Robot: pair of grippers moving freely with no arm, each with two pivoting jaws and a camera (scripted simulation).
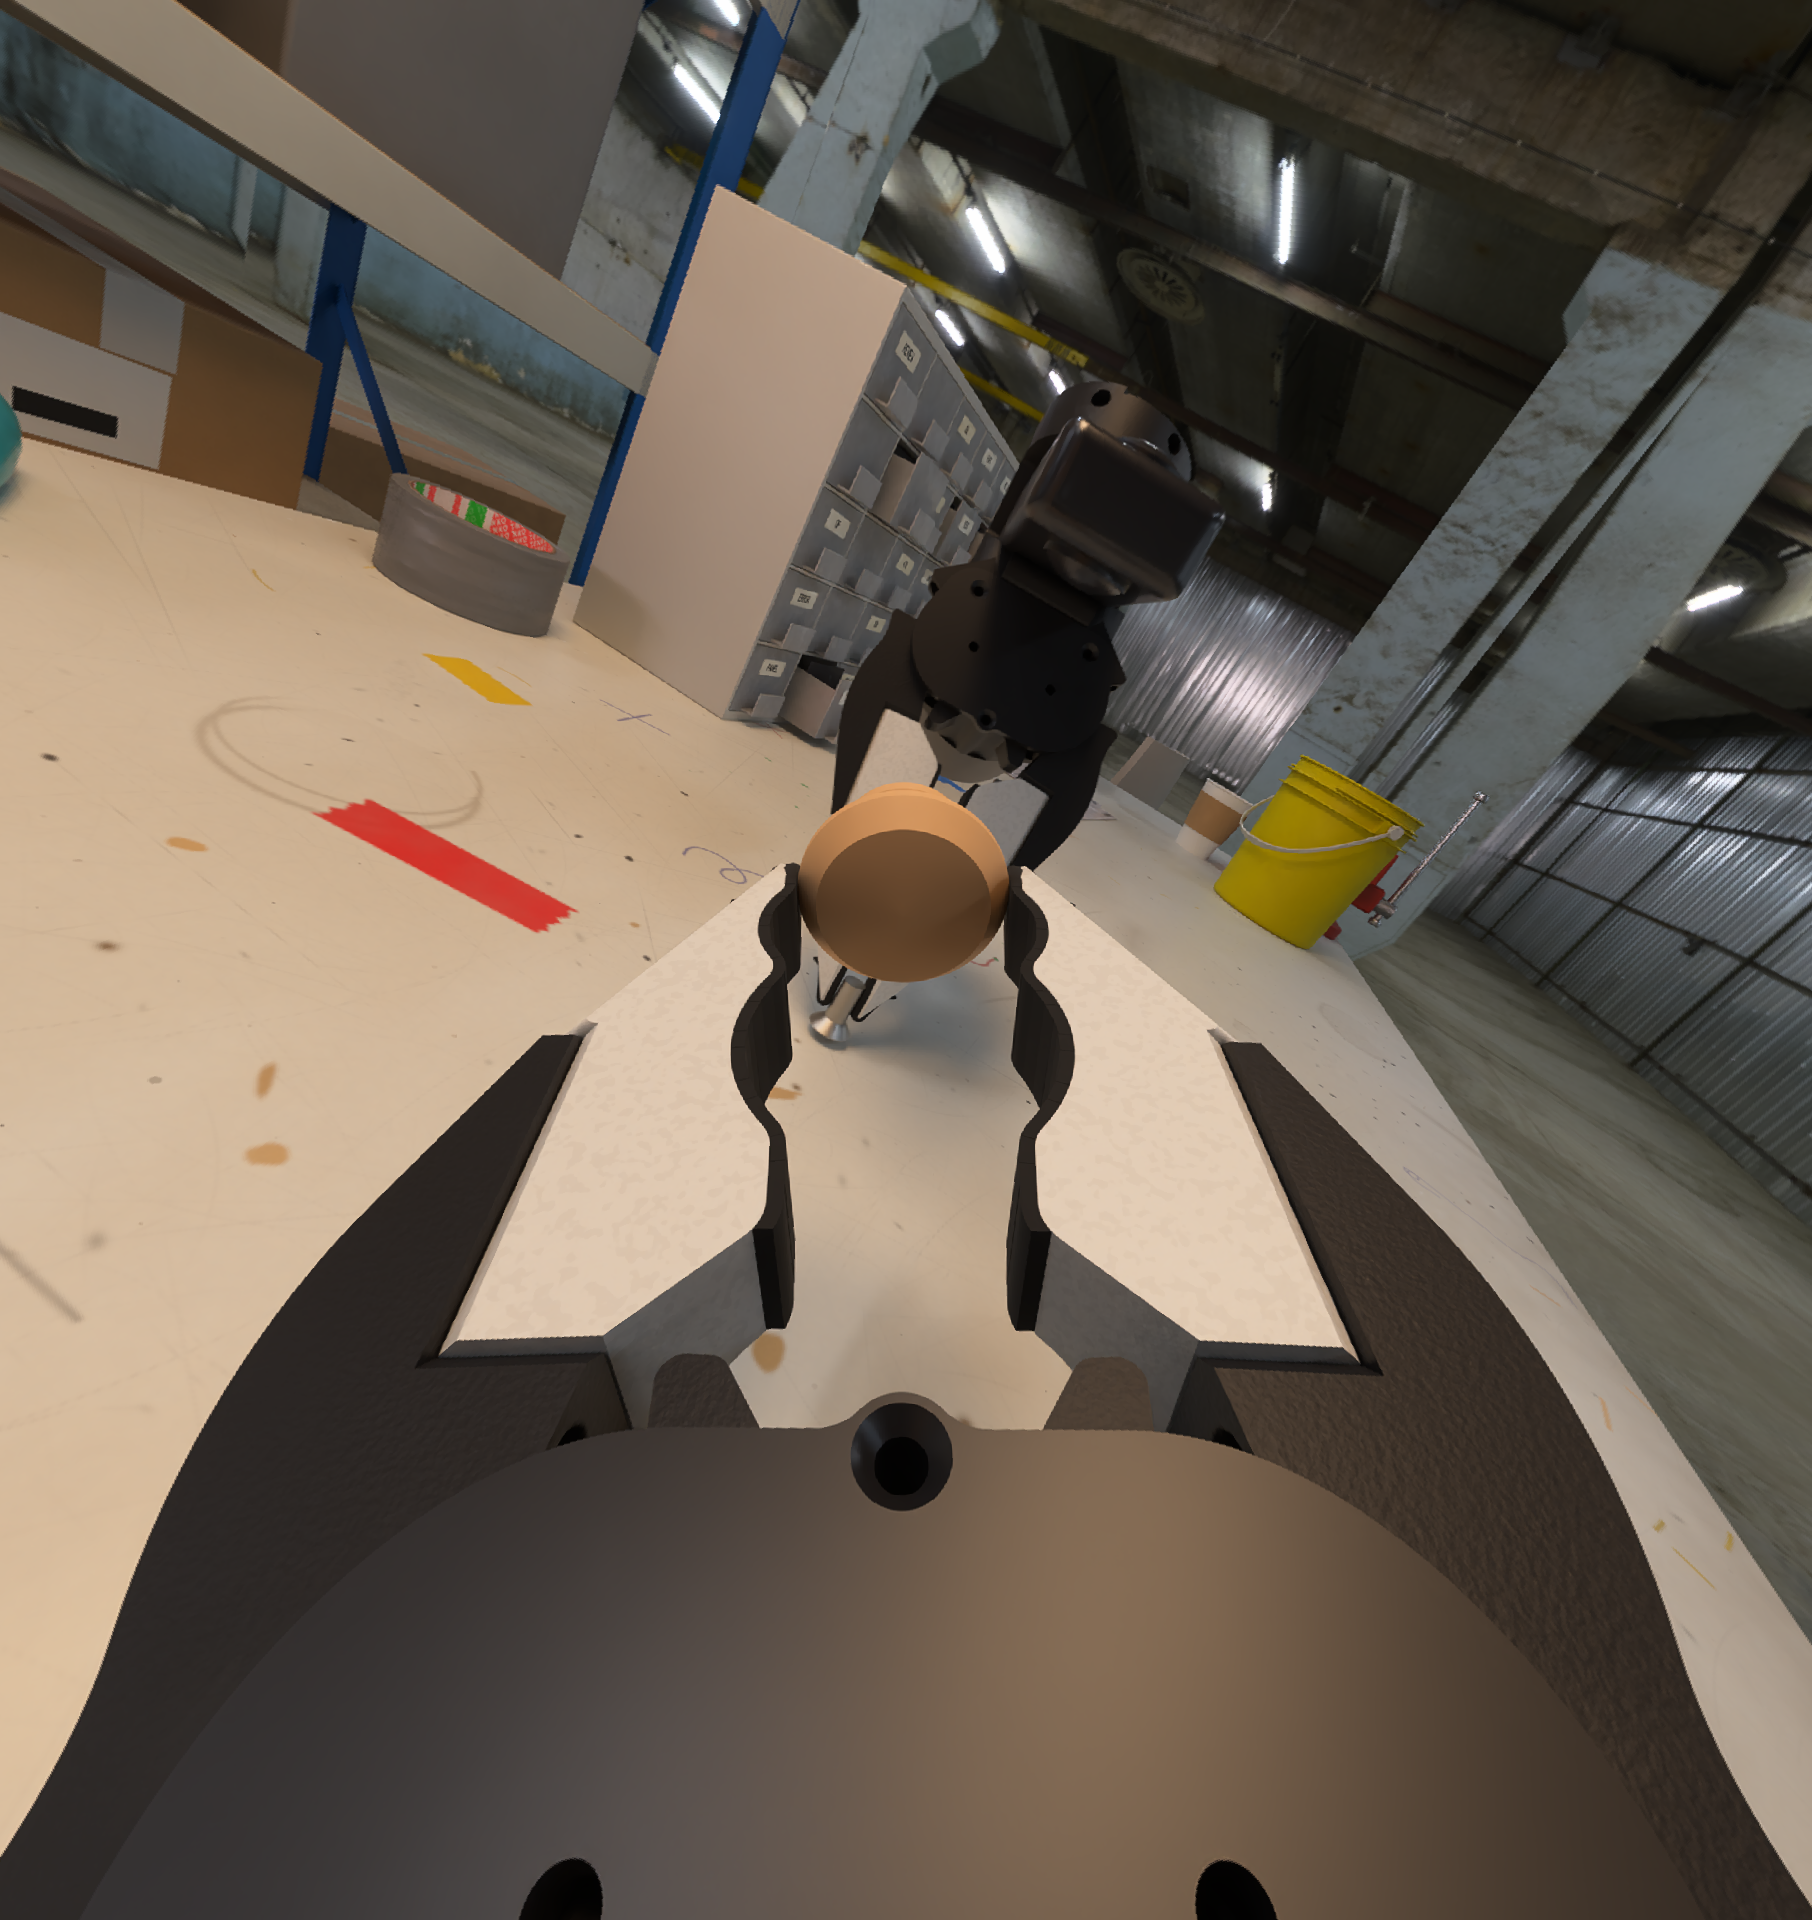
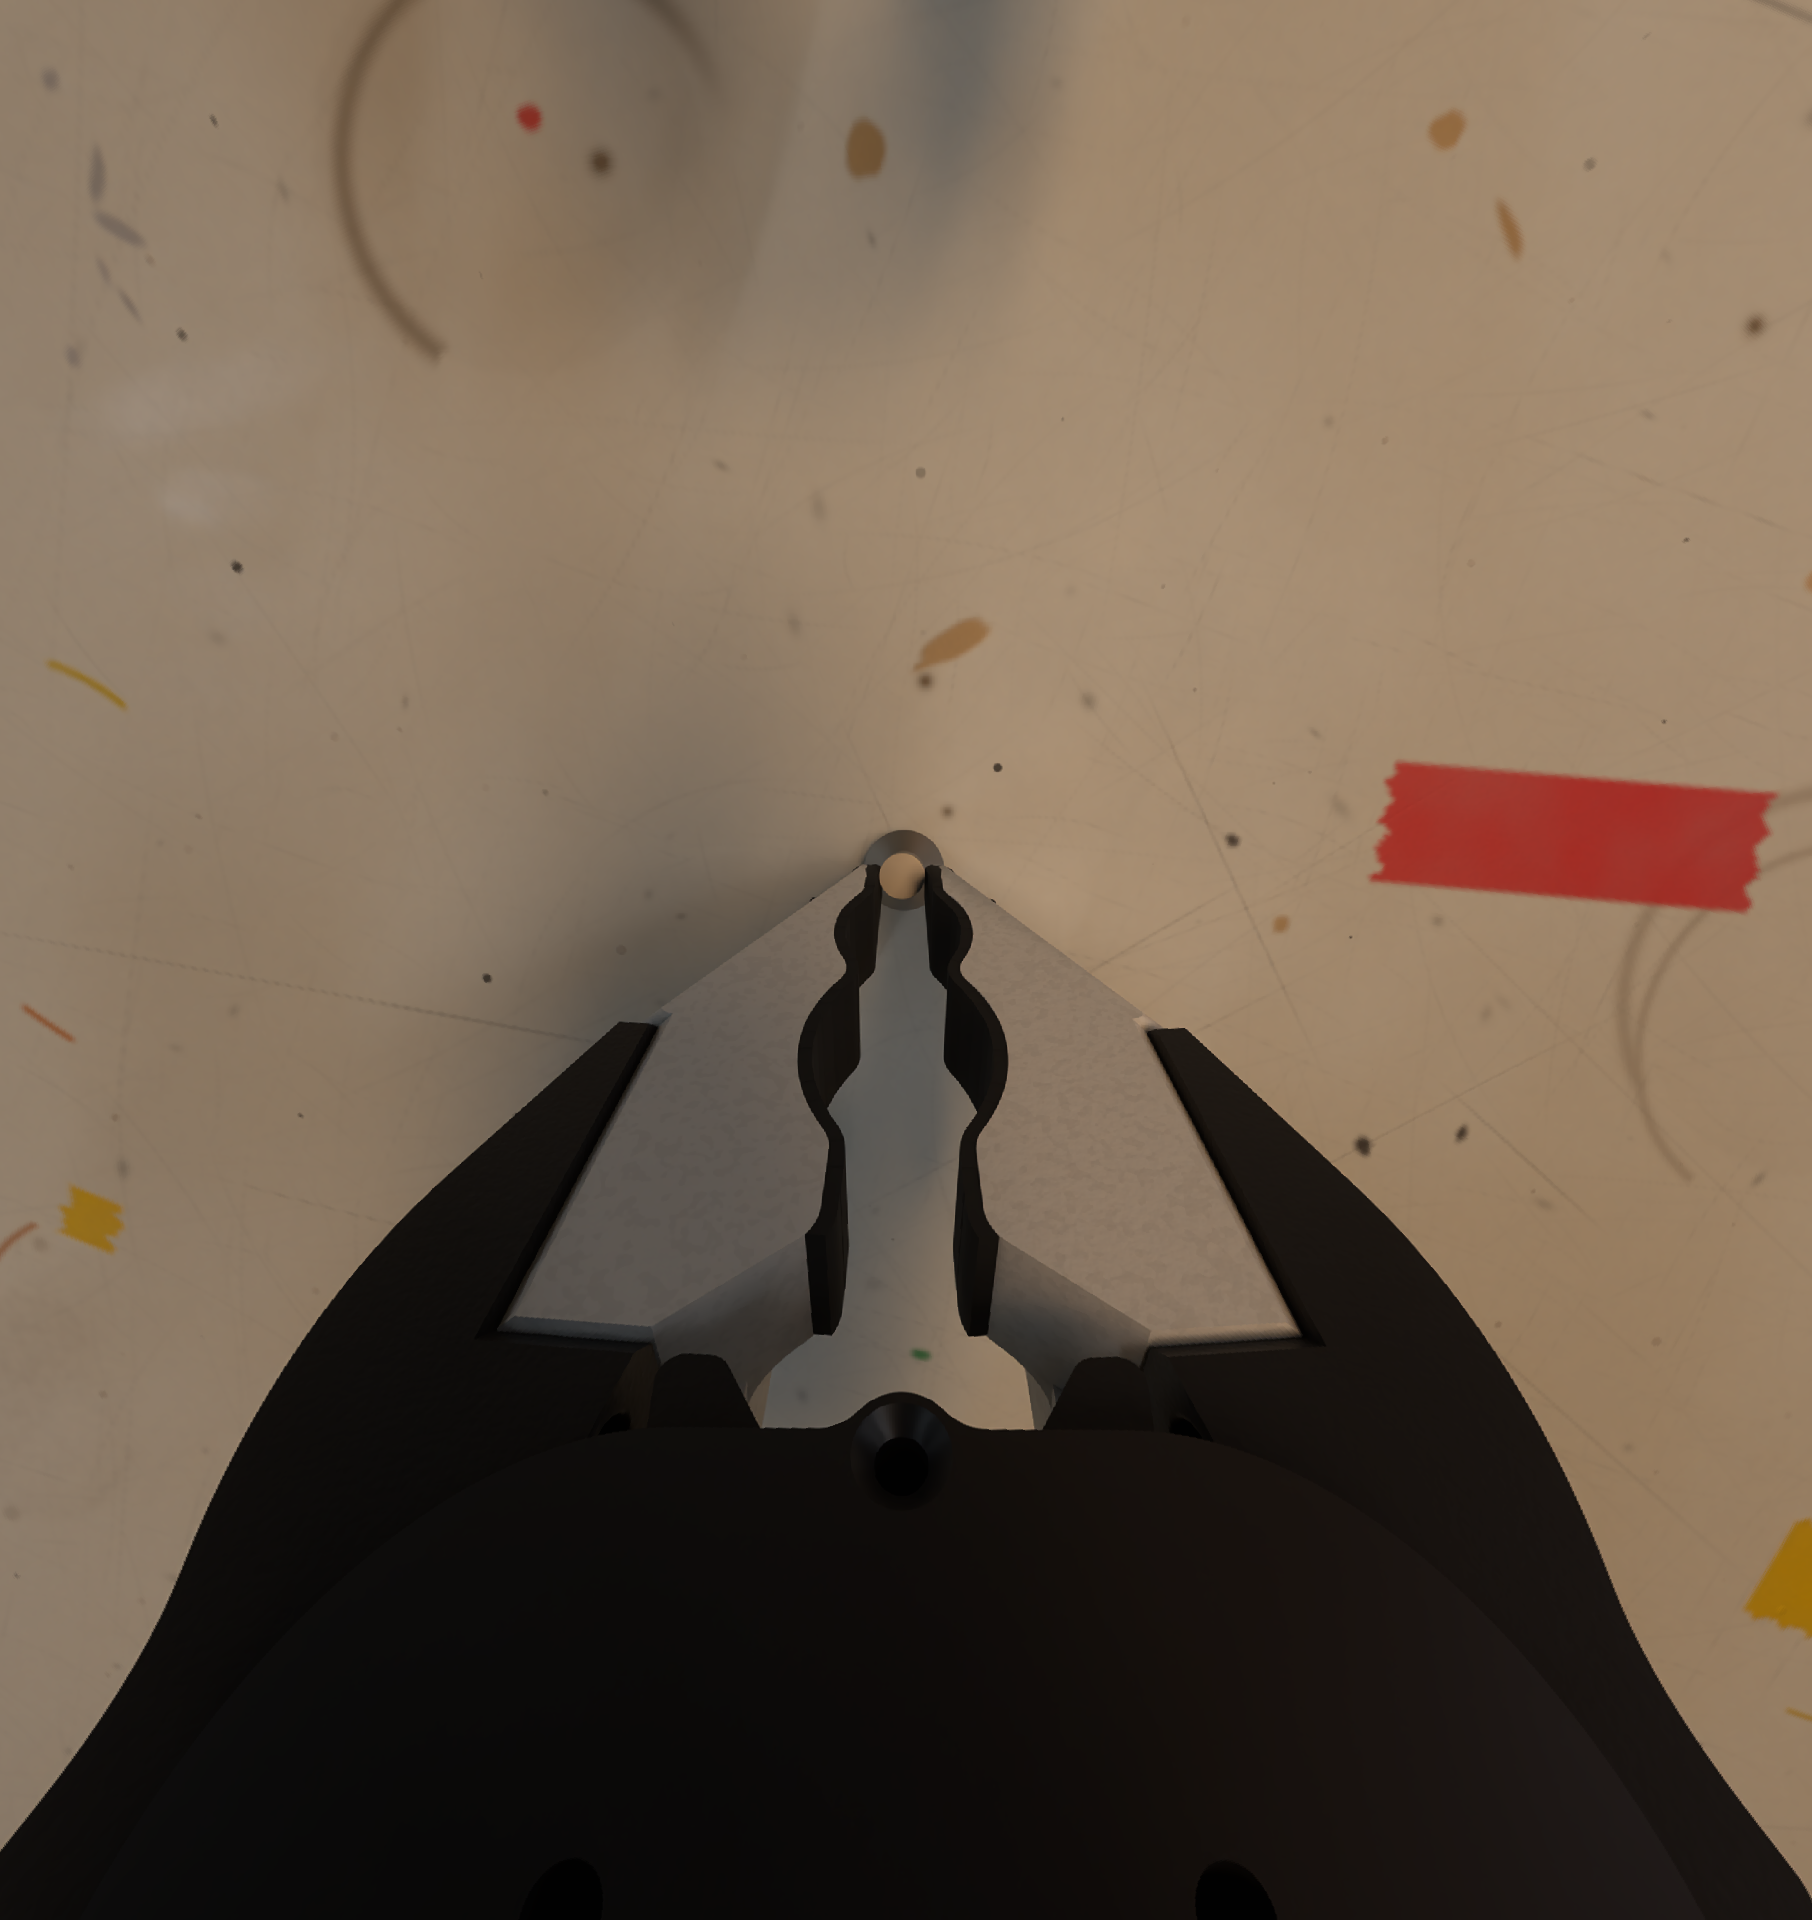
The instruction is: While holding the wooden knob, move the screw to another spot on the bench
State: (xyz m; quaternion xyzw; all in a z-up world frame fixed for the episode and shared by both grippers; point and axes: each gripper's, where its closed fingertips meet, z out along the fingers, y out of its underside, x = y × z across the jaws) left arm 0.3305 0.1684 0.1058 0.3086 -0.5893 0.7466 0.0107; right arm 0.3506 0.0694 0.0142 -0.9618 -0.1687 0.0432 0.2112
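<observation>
Two grips are working together: the left hand-held gripper is clamping the knob above the counter, while the right hand-held gripper is pinching the screw at its fingertips, head down, ready for carrying elsewhere.

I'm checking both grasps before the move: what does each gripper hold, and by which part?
Left gripper: wooden knob, by its round sides. Right gripper: screw, jaws pinching its shaft above the head.
</observation>
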